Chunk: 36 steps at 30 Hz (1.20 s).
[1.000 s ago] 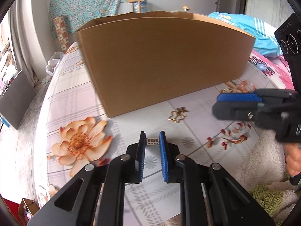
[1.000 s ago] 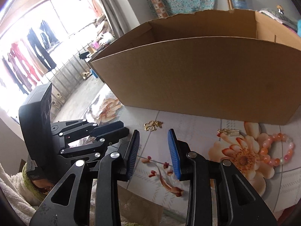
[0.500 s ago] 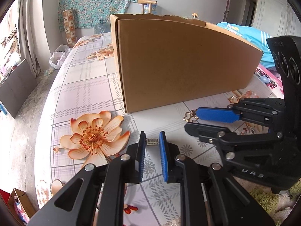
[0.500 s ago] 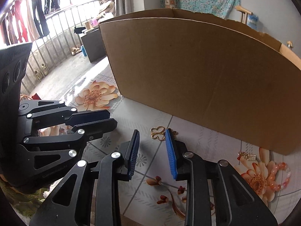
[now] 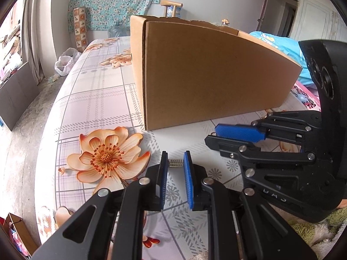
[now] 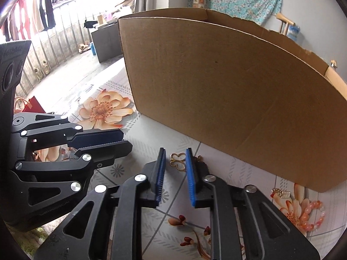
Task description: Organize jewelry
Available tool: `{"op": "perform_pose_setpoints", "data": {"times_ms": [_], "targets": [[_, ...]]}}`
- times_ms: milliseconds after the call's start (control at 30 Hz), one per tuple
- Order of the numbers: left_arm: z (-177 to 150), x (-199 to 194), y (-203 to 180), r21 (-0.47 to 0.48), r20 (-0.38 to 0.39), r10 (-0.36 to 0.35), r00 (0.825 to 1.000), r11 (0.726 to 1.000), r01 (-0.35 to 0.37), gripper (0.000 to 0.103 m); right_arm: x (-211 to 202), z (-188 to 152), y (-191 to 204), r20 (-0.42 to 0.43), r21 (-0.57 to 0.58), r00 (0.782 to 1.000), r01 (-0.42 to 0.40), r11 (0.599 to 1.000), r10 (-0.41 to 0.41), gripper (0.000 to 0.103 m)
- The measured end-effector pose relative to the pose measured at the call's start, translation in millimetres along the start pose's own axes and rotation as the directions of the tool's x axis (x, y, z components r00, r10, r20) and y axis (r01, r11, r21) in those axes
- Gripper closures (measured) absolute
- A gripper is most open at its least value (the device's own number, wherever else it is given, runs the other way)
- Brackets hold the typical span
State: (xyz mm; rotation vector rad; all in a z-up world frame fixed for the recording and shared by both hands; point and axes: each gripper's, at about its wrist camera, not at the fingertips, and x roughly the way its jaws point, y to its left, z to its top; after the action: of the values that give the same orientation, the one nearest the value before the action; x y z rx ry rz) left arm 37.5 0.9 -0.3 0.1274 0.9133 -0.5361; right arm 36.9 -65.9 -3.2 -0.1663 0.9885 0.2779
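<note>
My left gripper [image 5: 175, 162] is shut on a small silver ring-like piece [image 5: 175, 163], held crosswise between its blue pads just above the floral tablecloth. My right gripper [image 6: 175, 160] is open, its tips on either side of a gold butterfly-shaped brooch [image 6: 178, 162] lying on the cloth; I cannot tell if the pads touch it. A large open cardboard box [image 5: 212, 73] stands just behind both grippers; it also shows in the right wrist view [image 6: 227, 91]. A small gold charm [image 6: 282, 193] and a pink bead bracelet [image 6: 312, 212] lie at the right.
The right gripper's body [image 5: 292, 151] is close on the right in the left wrist view; the left gripper's body [image 6: 54, 156] is close on the left in the right wrist view. A fluffy rug [image 5: 321, 234] lies at the table's near edge.
The right gripper has moved forward and narrowed around the gold brooch. The left gripper keeps hold of the silver piece and has shifted slightly left of the box corner.
</note>
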Motion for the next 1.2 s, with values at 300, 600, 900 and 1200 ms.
{"op": "perform_pose_setpoints", "data": {"times_ms": [300, 600, 900, 1200], "targets": [[-1, -1, 3, -0.001, 0.004, -0.003, 1.0, 1.0, 0.003, 0.089, -3, -6, 3, -0.015, -0.006, 1.0, -0.004, 1.0, 0.004, 0.103], [-2, -2, 2, -0.004, 0.01, 0.0, 1.0, 1.0, 0.0, 0.089, -23, -28, -25, -0.066, 0.097, 0.998, 0.018, 0.995, -0.012, 0.103], [-2, -2, 2, 0.001, 0.009, 0.004, 1.0, 1.0, -0.004, 0.089, -43, -40, -54, -0.053, 0.216, 0.999, 0.0, 0.976, 0.012, 0.101], [-2, -1, 1, 0.0, 0.01, 0.007, 1.0, 1.0, -0.007, 0.089, -42, -51, -72, -0.088, 0.219, 0.995, 0.055, 0.974, -0.036, 0.1]]}}
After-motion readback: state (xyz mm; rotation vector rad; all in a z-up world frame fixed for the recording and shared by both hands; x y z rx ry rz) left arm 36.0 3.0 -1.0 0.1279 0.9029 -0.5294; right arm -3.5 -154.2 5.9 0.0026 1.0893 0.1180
